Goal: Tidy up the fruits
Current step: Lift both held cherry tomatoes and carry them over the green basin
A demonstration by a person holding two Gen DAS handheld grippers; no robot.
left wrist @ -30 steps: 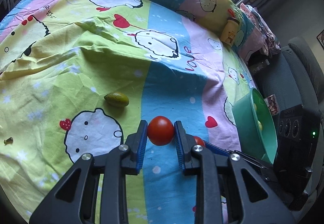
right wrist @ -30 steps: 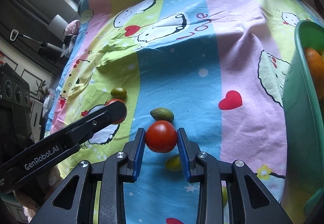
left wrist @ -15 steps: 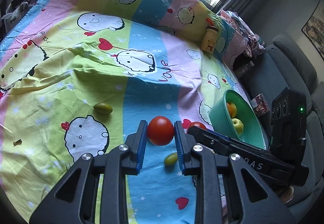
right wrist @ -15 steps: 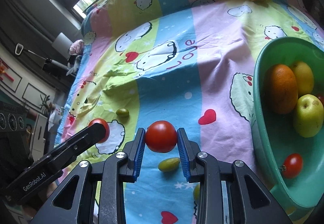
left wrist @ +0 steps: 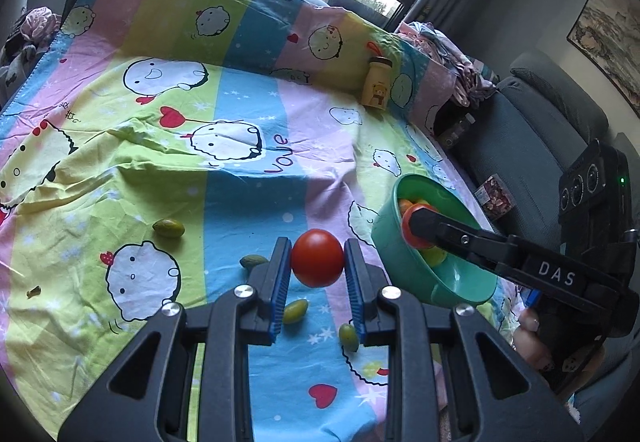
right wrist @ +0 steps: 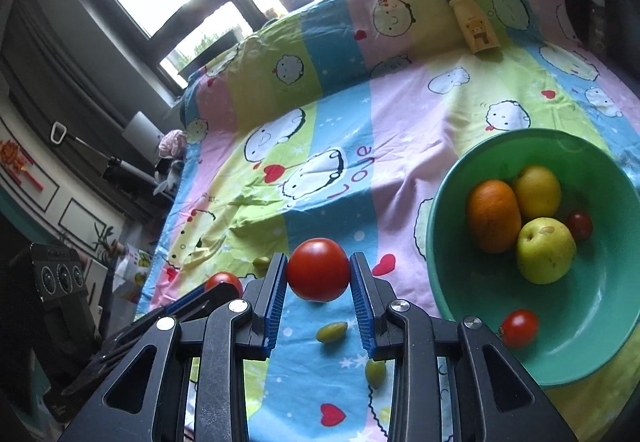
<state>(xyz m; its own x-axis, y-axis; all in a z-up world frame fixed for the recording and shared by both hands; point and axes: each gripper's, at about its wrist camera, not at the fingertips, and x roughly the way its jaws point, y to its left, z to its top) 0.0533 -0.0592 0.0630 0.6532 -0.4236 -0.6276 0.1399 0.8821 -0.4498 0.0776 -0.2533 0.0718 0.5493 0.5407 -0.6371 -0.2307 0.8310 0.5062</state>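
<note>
Both grippers, left (left wrist: 317, 257) and right (right wrist: 319, 269), have risen, fingers still clamped on 2 tomatoes (left wrist: 317, 257).

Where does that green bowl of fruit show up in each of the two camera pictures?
Left wrist view: the green bowl sits right of centre, partly behind the right gripper.
Right wrist view: the bowl fills the right side, fruit visible inside.
Shared landmark: the yellow bottle against the pillow.

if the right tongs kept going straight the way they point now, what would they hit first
Probably the bedsheet beyond the held tomato. The right tongs aim down at bare cloth left of the green bowl, not into it, though depth is hard to judge.
</note>
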